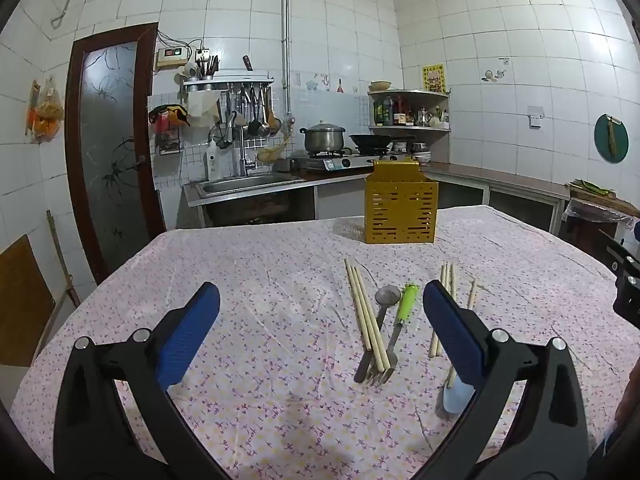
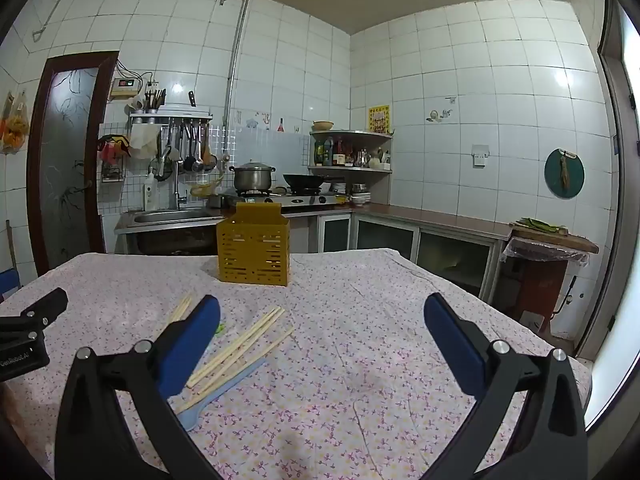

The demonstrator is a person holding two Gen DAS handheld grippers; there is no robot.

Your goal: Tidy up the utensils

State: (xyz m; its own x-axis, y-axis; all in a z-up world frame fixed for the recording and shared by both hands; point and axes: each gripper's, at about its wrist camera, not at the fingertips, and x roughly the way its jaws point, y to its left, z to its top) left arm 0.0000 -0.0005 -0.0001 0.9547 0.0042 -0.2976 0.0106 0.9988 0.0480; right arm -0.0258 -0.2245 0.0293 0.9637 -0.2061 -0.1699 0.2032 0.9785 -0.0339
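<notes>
A yellow slotted utensil holder (image 1: 400, 210) stands upright at the table's far side; it also shows in the right wrist view (image 2: 253, 250). In front of it lie bamboo chopsticks (image 1: 366, 314), a metal spoon (image 1: 382, 312), a green-handled fork (image 1: 402, 320), more chopsticks (image 1: 444, 300) and a light blue spoon (image 1: 456, 394). My left gripper (image 1: 320, 330) is open and empty above the cloth, left of the utensils. My right gripper (image 2: 322, 340) is open and empty, with chopsticks (image 2: 240, 346) and the blue spoon (image 2: 216, 396) by its left finger.
The table wears a pink floral cloth (image 1: 260, 280). Behind it are a sink (image 1: 248, 184), a stove with a pot (image 1: 323, 138) and a corner shelf (image 1: 412, 114). A door (image 1: 112, 148) is at the left. The right gripper's body shows at the left view's edge (image 1: 626, 280).
</notes>
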